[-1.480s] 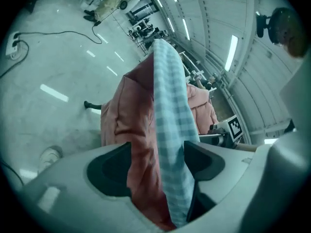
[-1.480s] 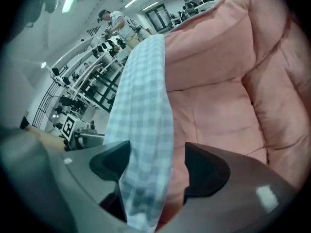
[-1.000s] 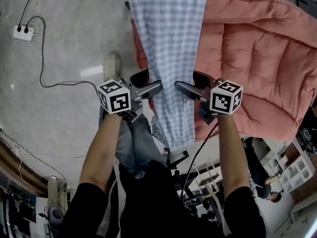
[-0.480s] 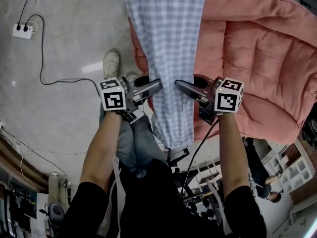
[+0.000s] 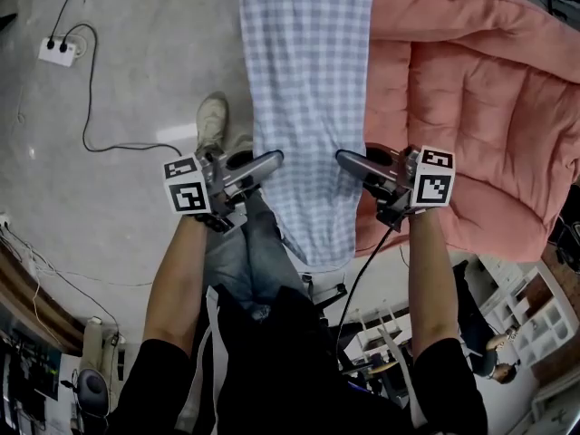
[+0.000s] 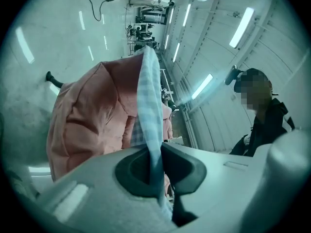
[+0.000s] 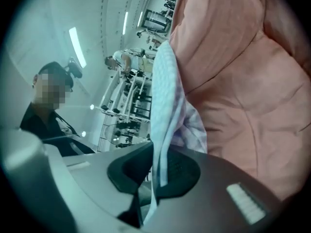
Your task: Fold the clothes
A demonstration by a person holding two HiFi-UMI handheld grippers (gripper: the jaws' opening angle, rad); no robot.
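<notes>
"Checked cloth (image 5: pixel 306 89), where is it?"

"It runs down the middle of the head view. Part of it lies over the pink quilt (image 5: pixel 471 107) and part over the grey floor (image 5: pixel 118 89). Its low end is by the person's legs (image 5: pixel 252 261)."

"What do the 2 tools do?"

"The left gripper (image 5: pixel 272 159) pinches the cloth's left edge. The right gripper (image 5: pixel 346 159) pinches its right edge. Both pairs of jaws have just been closing, with cloth between them."

"Can you see the pinch from the head?"

"Not well. The 2 gripper views show it: a thin fold of cloth squeezed tight between dark pads (image 6: pixel 184 166). They also show long ceiling lights (image 6: pixel 240 27), which the head view does not."

"What else is around?"

"On the floor there is a white socket block (image 5: pixel 56 50) with 2 plugs, a black cable (image 5: pixel 91 116) and a shoe (image 5: pixel 213 116). The cloth hides part of the quilt. In each gripper view its edge stands right in the middle."
</notes>
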